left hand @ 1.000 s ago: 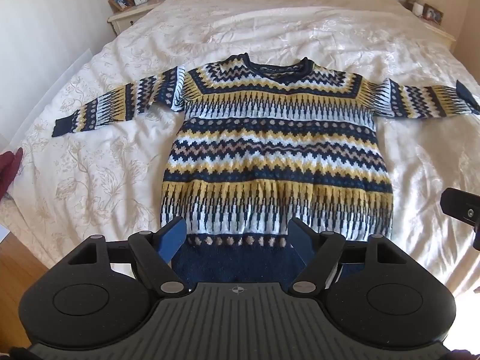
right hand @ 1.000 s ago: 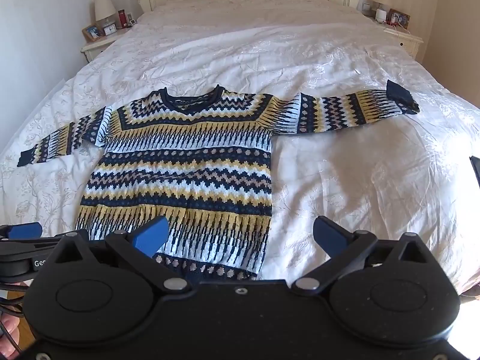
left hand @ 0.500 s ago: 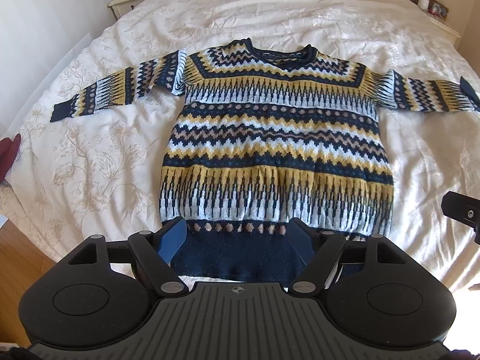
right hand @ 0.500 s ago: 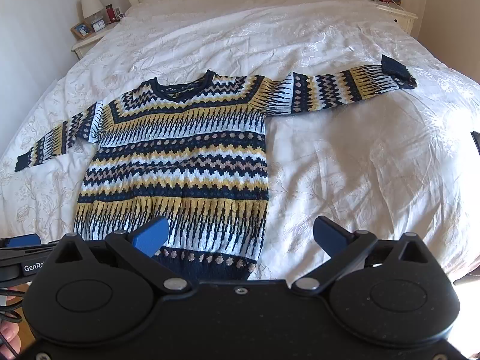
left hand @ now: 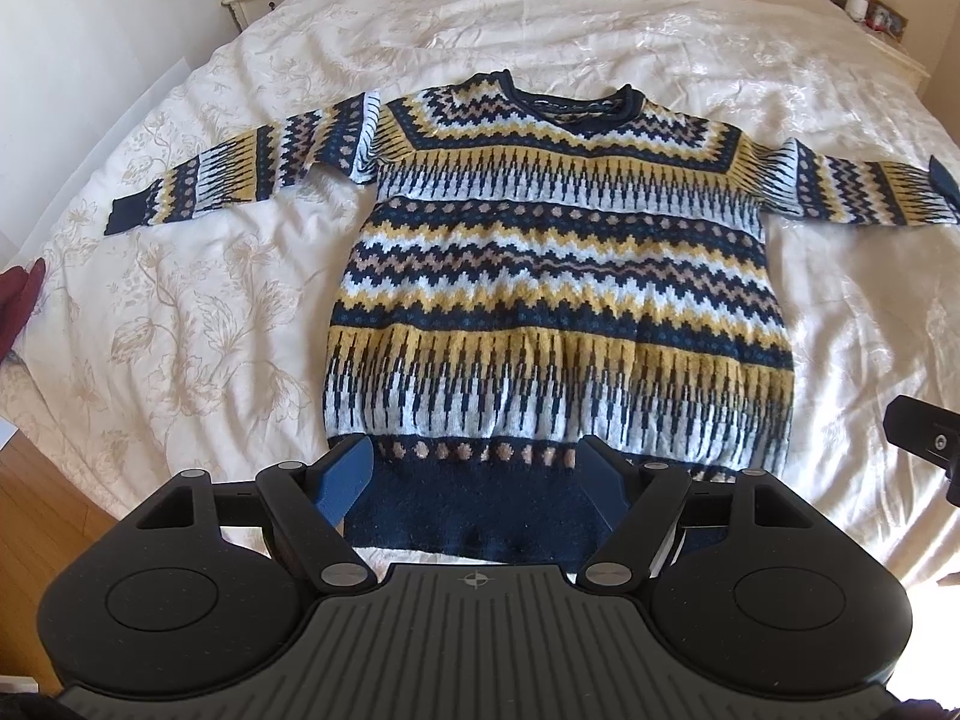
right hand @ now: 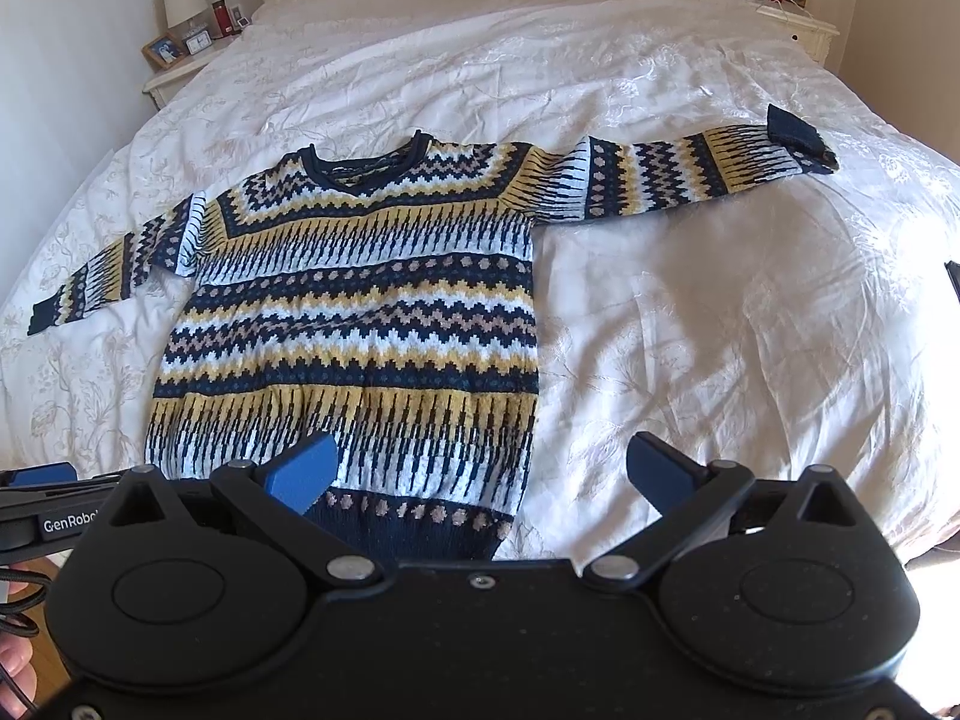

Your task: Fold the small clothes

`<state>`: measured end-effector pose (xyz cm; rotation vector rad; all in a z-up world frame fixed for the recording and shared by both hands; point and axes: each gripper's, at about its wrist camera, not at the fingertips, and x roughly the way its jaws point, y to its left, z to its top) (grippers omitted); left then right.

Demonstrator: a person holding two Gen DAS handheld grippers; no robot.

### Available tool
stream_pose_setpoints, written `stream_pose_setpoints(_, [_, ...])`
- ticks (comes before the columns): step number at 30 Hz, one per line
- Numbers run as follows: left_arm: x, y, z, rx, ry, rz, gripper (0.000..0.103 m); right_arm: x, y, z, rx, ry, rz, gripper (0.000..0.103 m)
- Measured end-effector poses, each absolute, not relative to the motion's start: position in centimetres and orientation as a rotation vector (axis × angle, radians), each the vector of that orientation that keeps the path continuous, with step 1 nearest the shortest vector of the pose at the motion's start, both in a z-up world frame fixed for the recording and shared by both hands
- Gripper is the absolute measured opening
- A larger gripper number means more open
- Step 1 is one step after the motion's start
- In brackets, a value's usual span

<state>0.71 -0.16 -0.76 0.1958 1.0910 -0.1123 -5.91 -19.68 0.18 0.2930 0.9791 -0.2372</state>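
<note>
Lying flat on the bed [left hand: 198, 324], face up: one jumper [left hand: 558, 300], navy, yellow and white zigzag bands, navy collar toward the headboard, navy hem at the foot edge. Both sleeves spread out sideways. Left cuff [left hand: 123, 213] points at the bed's left edge; right cuff [right hand: 798, 135] is folded back on itself, out toward the right edge. Body sits left of centre in the right wrist view, with bare cream quilt to its right. Left gripper [left hand: 474, 474] hangs over the hem, jaws wide, blue pads apart with the navy hem band seen between them, nothing pinched. Can't tell if the pads touch the knit. Right gripper [right hand: 480, 471] also wide: one pad over the lower right of the jumper body, the other over bare quilt, so it straddles the jumper's right side edge. Nothing held there either. Left gripper's tip also shows at the left edge of the right wrist view, just beside the hem's left corner. Left nightstand [right hand: 174, 69] at the head corner carries a lamp [right hand: 183, 0], a photo frame and a clock. A red cloth [left hand: 21, 294] pokes in at the bed's left edge. Wood floor [left hand: 42, 504] off the foot corner.
</note>
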Motion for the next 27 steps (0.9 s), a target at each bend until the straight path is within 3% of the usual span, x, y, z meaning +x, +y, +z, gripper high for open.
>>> stream_pose_setpoints(27, [0.85, -0.31, -0.99, 0.218, 1.137, -0.090, 0.074, -5.70, -19.34, -0.09, 0.272, 1.011, -0.216, 0.102])
